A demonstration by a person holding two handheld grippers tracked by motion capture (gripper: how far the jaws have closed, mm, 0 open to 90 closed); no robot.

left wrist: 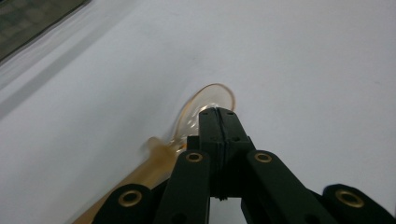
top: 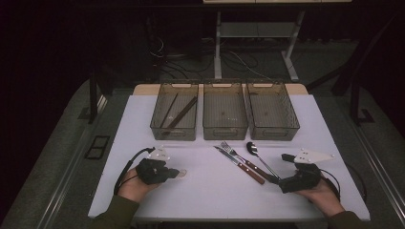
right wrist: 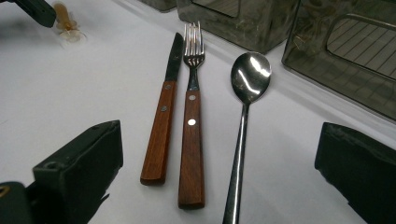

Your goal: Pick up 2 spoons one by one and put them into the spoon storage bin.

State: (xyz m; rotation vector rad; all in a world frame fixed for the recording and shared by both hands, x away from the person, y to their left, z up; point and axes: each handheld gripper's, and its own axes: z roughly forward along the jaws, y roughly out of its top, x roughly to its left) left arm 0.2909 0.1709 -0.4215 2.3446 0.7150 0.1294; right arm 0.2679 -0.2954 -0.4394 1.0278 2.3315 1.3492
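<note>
At lower left of the high view we see the left gripper [top: 177,172] clamped on a clear amber plastic spoon [top: 182,173] just above the white table [top: 205,195]. The right gripper [top: 279,168], jaws apart, rests beside the knife [top: 239,164], fork [top: 241,160] and metal spoon [top: 261,160]. Sorting looks barely begun (chopsticks [top: 176,113] lie in the left bin [top: 175,110]; the middle bin [top: 225,110] and right bin [top: 272,109] look empty).

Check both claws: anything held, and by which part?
Left claw is shut beside a translucent amber spoon; whether it pinches it cannot be told. Right claw is open and holds nothing; knife, fork, steel spoon lie ahead.
</note>
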